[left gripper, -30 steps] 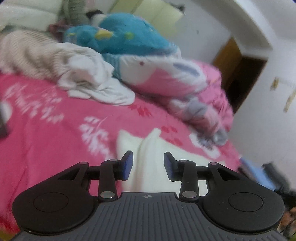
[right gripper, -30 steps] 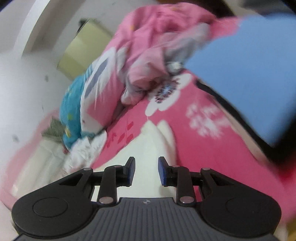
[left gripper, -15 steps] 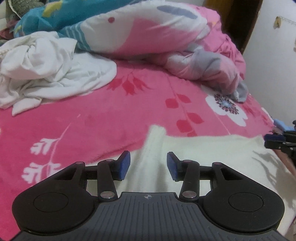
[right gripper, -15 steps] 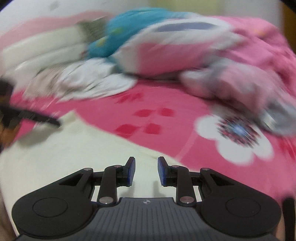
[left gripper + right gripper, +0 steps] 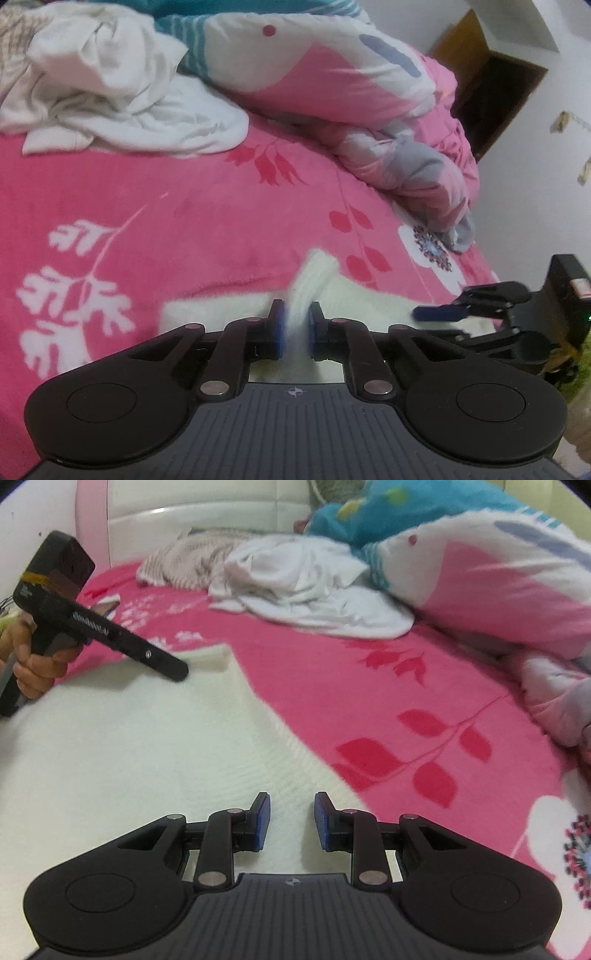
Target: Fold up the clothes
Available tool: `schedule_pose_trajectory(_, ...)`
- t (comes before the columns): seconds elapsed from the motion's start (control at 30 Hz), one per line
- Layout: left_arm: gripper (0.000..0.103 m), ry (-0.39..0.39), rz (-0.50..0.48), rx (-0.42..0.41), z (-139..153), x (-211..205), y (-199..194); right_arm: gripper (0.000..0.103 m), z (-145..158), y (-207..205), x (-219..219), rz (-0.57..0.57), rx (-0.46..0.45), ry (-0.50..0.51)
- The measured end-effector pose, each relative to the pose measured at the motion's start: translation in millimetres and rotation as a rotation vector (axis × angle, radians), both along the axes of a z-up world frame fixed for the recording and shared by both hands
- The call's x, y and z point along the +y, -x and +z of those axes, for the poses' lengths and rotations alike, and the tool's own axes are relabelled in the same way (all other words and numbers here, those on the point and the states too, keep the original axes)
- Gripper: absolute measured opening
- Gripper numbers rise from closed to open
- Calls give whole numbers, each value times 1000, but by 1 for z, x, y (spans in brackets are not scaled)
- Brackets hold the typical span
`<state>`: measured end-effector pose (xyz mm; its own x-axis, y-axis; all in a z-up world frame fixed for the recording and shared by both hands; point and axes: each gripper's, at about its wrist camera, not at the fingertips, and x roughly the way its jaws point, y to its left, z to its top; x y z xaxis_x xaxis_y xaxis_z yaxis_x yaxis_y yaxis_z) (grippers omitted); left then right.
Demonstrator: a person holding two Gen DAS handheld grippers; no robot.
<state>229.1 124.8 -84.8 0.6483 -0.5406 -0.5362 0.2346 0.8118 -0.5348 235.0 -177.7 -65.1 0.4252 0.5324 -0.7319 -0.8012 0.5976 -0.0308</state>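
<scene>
A cream knitted garment (image 5: pixel 129 757) lies spread on the pink floral bedcover (image 5: pixel 332 672). In the left wrist view my left gripper (image 5: pixel 294 328) is shut on a raised fold of the cream garment (image 5: pixel 314 280), pinched between the blue pads. In the right wrist view my right gripper (image 5: pixel 291 821) is open, low over the garment's near edge, nothing between its pads. The left gripper (image 5: pixel 173 670) also shows in the right wrist view at the garment's far corner. The right gripper (image 5: pixel 443 314) shows at the right of the left wrist view.
A crumpled white garment (image 5: pixel 110 96) and a striped beige one (image 5: pixel 192 561) lie at the head of the bed. A bunched pink, white and teal quilt (image 5: pixel 351 81) runs along the far side. A white headboard (image 5: pixel 203 513) and a dark doorway (image 5: pixel 498 96) are behind.
My left gripper has closed on a fold of the cream garment. My right gripper has swung round and settled low over the spread garment, still open.
</scene>
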Motion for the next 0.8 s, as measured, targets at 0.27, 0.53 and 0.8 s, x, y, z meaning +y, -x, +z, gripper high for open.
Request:
schedule_pose_trajectory(0.27, 11, 27, 0, 8, -5, 4, -1, 0, -10, 2, 21, 47, -15, 92)
schedule_pose_trajectory(0.53, 10, 113, 48, -11, 0, 17, 8, 0, 30, 6, 21, -14, -196, 26)
schedule_pose_trajectory(0.8, 12, 76, 65, 58, -12, 13, 1, 1, 39, -17, -42, -345, -120, -173)
